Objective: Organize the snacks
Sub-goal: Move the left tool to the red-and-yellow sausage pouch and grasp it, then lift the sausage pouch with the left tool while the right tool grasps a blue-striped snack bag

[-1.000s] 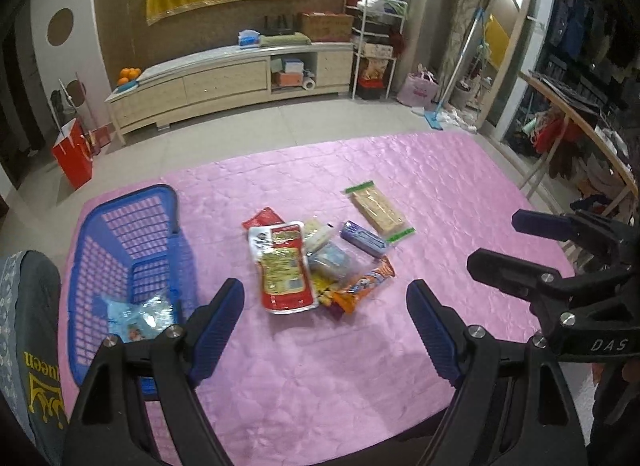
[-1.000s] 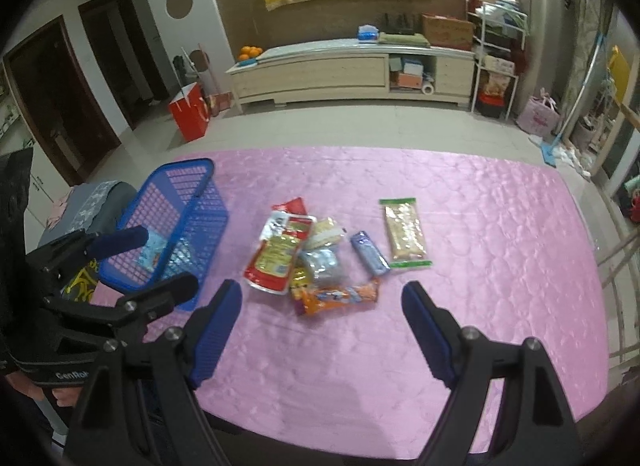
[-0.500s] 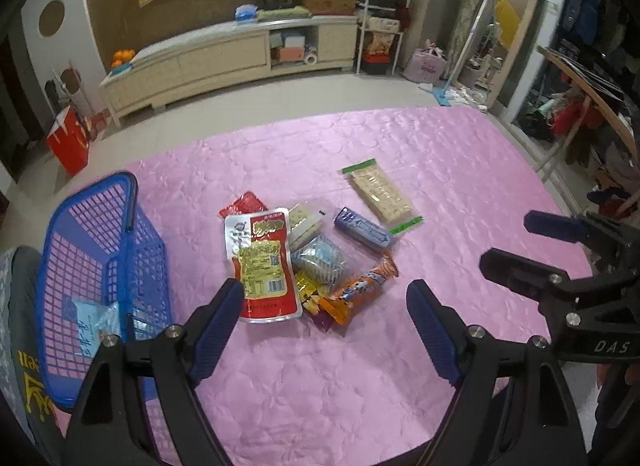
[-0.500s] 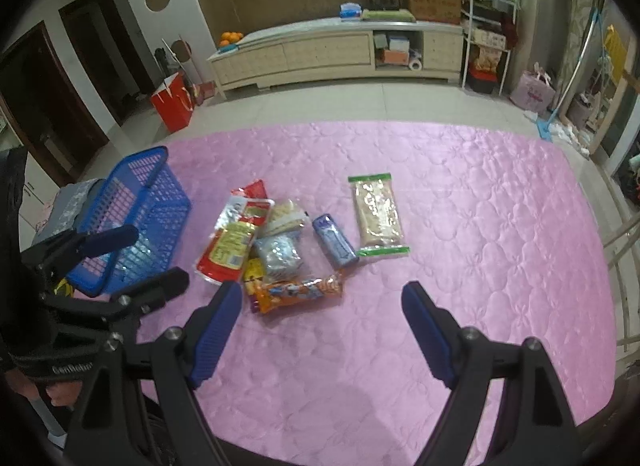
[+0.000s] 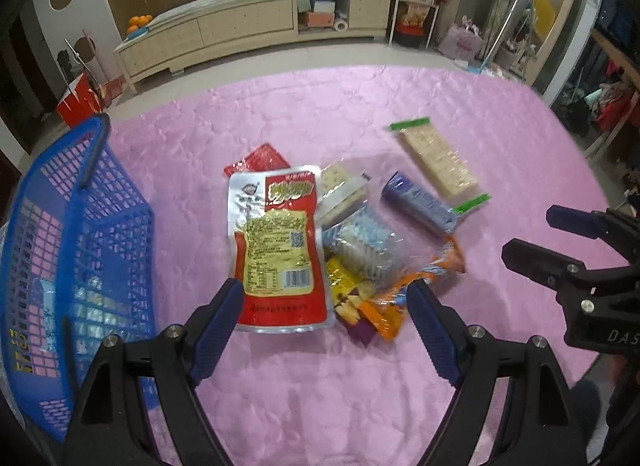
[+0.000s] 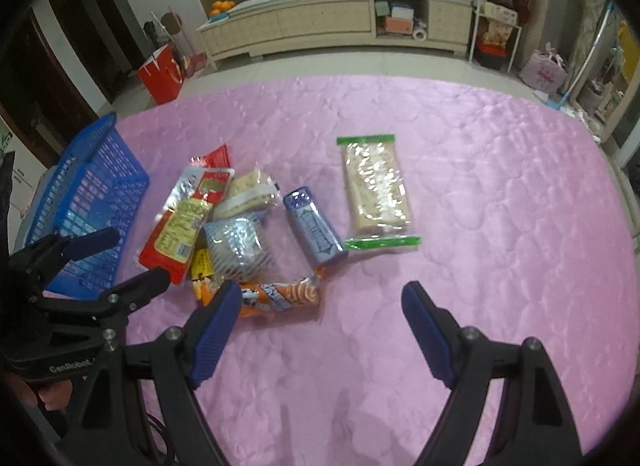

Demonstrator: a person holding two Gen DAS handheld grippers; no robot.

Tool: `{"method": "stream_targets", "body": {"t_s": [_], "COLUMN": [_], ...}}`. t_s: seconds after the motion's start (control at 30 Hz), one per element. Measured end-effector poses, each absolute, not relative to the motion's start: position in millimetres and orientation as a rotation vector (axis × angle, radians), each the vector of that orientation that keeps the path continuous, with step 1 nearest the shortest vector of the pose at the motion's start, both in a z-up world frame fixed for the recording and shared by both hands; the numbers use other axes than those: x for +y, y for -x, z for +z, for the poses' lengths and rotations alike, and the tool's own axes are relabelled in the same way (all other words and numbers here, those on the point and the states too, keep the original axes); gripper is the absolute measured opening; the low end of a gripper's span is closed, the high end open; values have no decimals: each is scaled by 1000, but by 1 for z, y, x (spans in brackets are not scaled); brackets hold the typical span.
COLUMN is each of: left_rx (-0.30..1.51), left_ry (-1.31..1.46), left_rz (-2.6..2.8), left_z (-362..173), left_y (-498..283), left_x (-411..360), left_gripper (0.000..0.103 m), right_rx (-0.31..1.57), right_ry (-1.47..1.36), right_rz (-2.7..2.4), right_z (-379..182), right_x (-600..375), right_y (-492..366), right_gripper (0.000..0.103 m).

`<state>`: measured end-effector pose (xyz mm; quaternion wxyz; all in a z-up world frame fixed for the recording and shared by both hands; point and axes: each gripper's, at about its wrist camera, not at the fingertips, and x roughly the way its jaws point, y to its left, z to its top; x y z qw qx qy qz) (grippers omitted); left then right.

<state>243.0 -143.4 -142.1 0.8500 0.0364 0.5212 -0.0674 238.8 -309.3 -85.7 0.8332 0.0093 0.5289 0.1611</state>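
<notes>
Hovering low over the pink cloth (image 5: 320, 406), your left tongs (image 5: 326, 312) stand wide with nothing between the pads, tips just short of the snack pile at twelve o'clock. Your right tongs (image 6: 322, 316) are equally wide and empty; the left pad overlaps the orange wrapper (image 6: 280, 296) in that view, though you cannot tell whether it touches.

Both tools have dropped closer to the table over the last second, and the snacks now fill more of each view than a second ago. Nothing on the cloth has shifted, so the sorting of this pile has not begun; you look to be closing in for a first pick.

Just beyond the left tips lies the big red pouch (image 5: 278, 250), partly covering a smaller red packet (image 5: 260, 157) at its far end. At one o'clock sit the clear blue-white cracker bag (image 5: 356, 242), a pale biscuit pack (image 5: 340, 185), then the blue bar (image 5: 418, 205), and farthest the long green-ended wafer pack (image 5: 438, 161).

The blue basket (image 5: 80, 201) stands at nine to ten o'clock, apart from the pile, already holding a pale packet (image 5: 86, 306). Probably the pouch goes there next.
</notes>
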Motion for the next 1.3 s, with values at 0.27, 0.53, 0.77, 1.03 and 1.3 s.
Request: {"method": "stream_targets", "body": {"t_s": [0.27,0.53,0.77,1.03,1.3], "left_rx": [1133,1170,1213,1224,1225], "left_ry": [-33,-26,-20,69,40], "left_rz": [-129,-144,-164,-142,-133], "left_z": [-166,-192,-209,-211,-203], "left_y": [-268,-284,-300,-313,-302], "left_x": [-120,-107,-104,-88,-74], "left_gripper": [82,82,82,62,30], "right_rx": [1145,1145,1167,1173,1188], "right_ry": [-5,-3,-26,-37,-21], "right_rz": [364,381,380,387,430], "right_z": [-110,-115,-127,-130,-127], "right_x": [-287,-271,-274,-273,-254], "right_y": [-254,-265,-271,-276,-282], "right_gripper": [85,85,85,85,85]}}
